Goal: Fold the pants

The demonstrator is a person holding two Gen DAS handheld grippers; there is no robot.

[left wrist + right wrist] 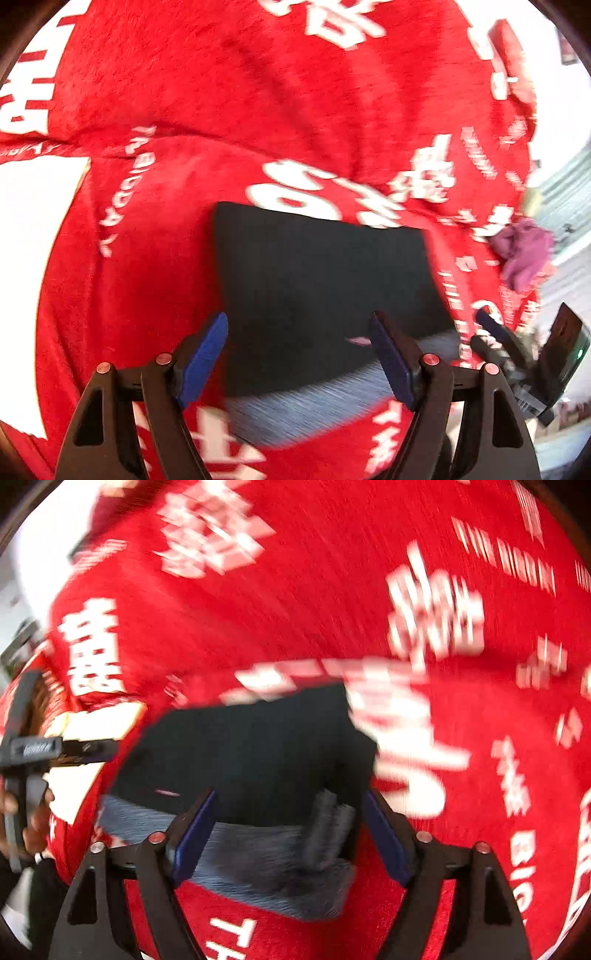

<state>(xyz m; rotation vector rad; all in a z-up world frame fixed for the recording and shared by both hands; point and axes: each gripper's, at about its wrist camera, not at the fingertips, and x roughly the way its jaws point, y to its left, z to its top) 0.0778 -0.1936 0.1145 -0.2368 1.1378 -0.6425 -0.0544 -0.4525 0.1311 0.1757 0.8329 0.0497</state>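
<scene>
My left gripper (299,360) and my right gripper (286,834) both hover with jaws spread wide, holding nothing. Beneath them the folded dark navy pants with a grey waistband (317,280) lie flat on the red plush blanket with white lettering (258,92), and a crumpled purple cloth (524,251) sits at its edge.

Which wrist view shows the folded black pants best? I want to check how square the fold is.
The left wrist view: the pants show sharply as a near-rectangle on the red blanket, both far corners visible. In the right wrist view the pants are motion-blurred, their far edge ragged and part-hidden by the blanket.
</scene>
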